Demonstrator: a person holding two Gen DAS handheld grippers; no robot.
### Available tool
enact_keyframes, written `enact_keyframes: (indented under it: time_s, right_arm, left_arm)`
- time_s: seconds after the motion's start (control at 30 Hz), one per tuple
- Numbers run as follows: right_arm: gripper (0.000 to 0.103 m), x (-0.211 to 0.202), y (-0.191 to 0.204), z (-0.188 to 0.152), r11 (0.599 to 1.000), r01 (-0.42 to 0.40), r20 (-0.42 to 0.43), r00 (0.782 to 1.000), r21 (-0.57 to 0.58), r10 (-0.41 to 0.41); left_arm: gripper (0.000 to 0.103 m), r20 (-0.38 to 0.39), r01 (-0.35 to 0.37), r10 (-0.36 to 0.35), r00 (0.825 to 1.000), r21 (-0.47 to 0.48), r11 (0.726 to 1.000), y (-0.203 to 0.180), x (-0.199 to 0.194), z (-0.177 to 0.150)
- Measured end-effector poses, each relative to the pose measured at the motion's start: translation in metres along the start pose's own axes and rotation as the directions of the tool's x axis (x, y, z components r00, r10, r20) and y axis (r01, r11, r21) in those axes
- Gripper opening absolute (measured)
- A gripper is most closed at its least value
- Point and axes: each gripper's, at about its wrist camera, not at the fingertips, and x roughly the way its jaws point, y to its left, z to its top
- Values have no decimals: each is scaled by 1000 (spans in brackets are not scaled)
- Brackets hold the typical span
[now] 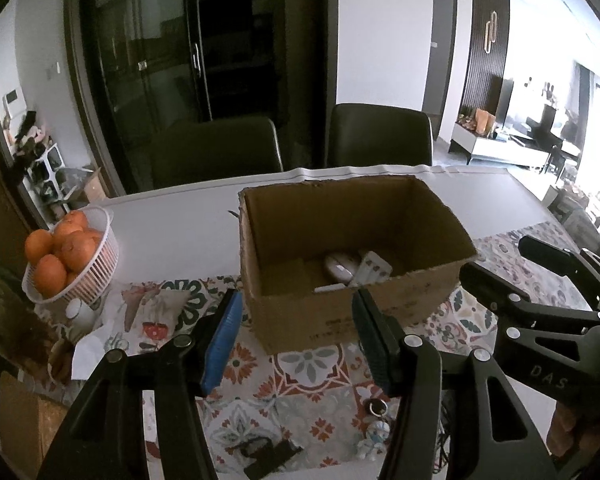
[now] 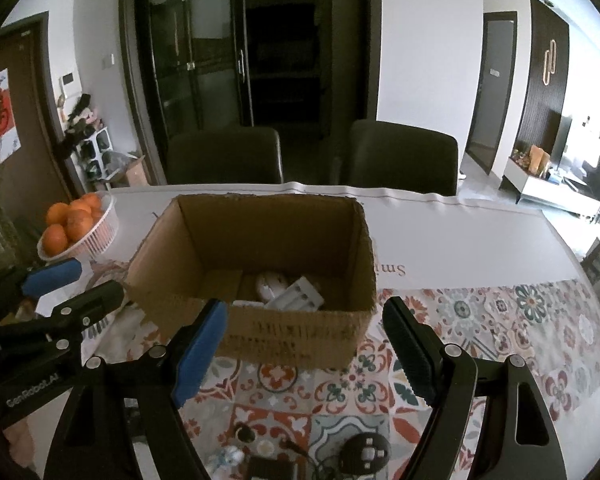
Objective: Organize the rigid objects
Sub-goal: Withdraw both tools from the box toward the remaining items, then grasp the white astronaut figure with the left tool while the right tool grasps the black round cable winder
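An open cardboard box (image 1: 340, 312) stands on the patterned tablecloth; it also shows in the right wrist view (image 2: 292, 332). Inside lie a white computer mouse (image 1: 340, 266) (image 2: 270, 284) and a white battery charger (image 1: 374, 268) (image 2: 298, 300). My left gripper (image 1: 296, 316) is open and empty, just in front of the box. My right gripper (image 2: 304, 320) is open and empty, also before the box. Near the table's front edge lie a small white figurine keychain (image 1: 374, 438), a black round device (image 2: 366, 452) and a black adapter with cable (image 1: 272, 454).
A white basket of oranges (image 1: 74, 258) (image 2: 80, 228) stands at the left. A white cup (image 1: 78, 312) and paper lie below it. Two dark chairs (image 1: 220, 148) (image 1: 380, 136) stand behind the table. The right gripper shows at the left view's right edge (image 1: 540, 280).
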Motion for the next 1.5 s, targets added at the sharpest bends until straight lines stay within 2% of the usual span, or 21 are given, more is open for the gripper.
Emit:
enact_keyframes:
  time_s: [0.53, 0.77, 1.2, 1.5]
  right_arm:
    - [81, -28, -16, -39, 999, 42, 17, 999, 4, -42]
    - [81, -21, -26, -59, 998, 38, -24, 999, 48, -36]
    - [81, -18, -24, -92, 997, 48, -67, 997, 55, -44]
    - [81, -16, -27, -111, 997, 67, -89, 994, 50, -62]
  left_arm:
    - [56, -5, 20, -20, 1000, 23, 1000, -23, -14, -40]
    - [56, -45, 34, -33, 998, 24, 999, -29, -7, -56]
    - [56, -106, 62, -61, 993, 13, 998, -32, 3, -88]
    - [56, -164, 95, -92, 982, 12, 995, -37, 14, -109]
